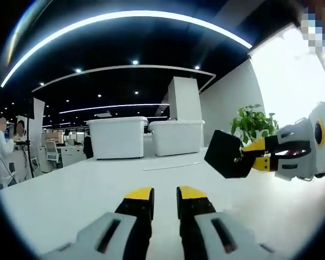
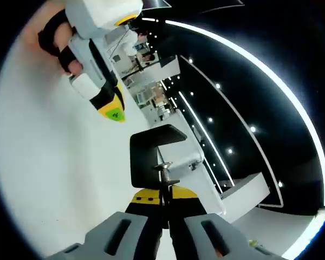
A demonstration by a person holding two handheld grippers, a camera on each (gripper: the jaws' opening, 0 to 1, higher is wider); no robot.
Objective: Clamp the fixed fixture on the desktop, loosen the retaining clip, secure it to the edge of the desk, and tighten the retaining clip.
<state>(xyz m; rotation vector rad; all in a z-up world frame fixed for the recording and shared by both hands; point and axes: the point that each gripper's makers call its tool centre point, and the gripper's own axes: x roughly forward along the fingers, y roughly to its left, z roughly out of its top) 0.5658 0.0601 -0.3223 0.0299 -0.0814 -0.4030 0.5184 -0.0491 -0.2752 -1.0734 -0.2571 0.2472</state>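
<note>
Right gripper (image 2: 163,208) jaws clamped together on screw stem of black C-clamp (image 2: 151,154), held up off white tabletop (image 2: 38,179). In left gripper view, same clamp (image 1: 227,154) sits at right, above tabletop (image 1: 70,200), seen as dark block; screw hidden there. Left gripper (image 1: 165,197) low over tabletop, jaws slightly apart, nothing between them. In right gripper view, left gripper (image 2: 115,112) at upper left, gloved hand (image 2: 57,43) around it, partly cut off. White bins (image 1: 146,136) and plant (image 1: 253,122) far behind.

Bright ceiling strips, window glare, fisheye-warped edges
</note>
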